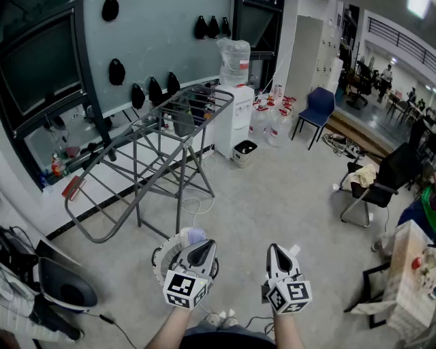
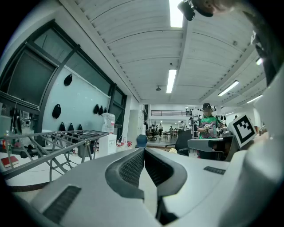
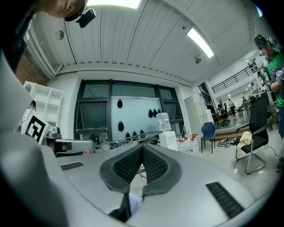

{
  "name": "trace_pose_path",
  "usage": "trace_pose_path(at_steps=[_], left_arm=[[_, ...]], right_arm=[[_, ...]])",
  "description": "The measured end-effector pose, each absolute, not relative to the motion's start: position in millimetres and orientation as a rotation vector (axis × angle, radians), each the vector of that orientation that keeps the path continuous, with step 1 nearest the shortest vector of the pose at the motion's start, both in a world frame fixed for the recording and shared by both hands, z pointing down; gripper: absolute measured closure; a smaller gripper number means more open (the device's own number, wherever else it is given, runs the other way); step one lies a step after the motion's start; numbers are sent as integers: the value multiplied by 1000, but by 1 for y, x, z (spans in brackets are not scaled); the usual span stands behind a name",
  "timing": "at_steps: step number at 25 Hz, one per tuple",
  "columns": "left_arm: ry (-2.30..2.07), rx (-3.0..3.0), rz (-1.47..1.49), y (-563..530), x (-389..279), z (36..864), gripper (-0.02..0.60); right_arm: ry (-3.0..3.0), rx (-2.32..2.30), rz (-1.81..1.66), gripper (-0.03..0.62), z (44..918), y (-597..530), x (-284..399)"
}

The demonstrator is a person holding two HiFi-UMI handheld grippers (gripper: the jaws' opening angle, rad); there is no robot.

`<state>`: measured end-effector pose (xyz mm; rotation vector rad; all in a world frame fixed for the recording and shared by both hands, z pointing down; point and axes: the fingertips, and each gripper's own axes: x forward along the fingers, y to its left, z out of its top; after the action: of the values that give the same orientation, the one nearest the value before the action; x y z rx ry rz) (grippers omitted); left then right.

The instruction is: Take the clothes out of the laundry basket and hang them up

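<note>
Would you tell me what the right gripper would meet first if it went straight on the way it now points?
The right gripper would probably meet the drying rack first, though depth is unclear.

This is a large open-plan lab or office hall, with a smooth grey concrete floor (image 1: 272, 204), long white ceiling strip lights (image 2: 176, 13), a white bottle-topped water dispenser (image 1: 234, 119), a black swivel office chair (image 1: 395, 170) and a grey metal folding drying rack (image 1: 201, 99).

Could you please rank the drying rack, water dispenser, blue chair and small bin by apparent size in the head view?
1. drying rack, clearly the largest and also the nearest
2. water dispenser, bottle included
3. blue chair
4. small bin
</note>
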<state>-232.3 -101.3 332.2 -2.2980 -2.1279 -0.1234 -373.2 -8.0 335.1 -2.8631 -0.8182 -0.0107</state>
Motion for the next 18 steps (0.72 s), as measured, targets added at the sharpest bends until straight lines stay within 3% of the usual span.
trace_pose_path(at_steps=[18], left_arm=[[-2209, -2275, -190, -99, -232, 339, 558]], right_arm=[[-692, -2858, -7, 592, 346, -16, -362]])
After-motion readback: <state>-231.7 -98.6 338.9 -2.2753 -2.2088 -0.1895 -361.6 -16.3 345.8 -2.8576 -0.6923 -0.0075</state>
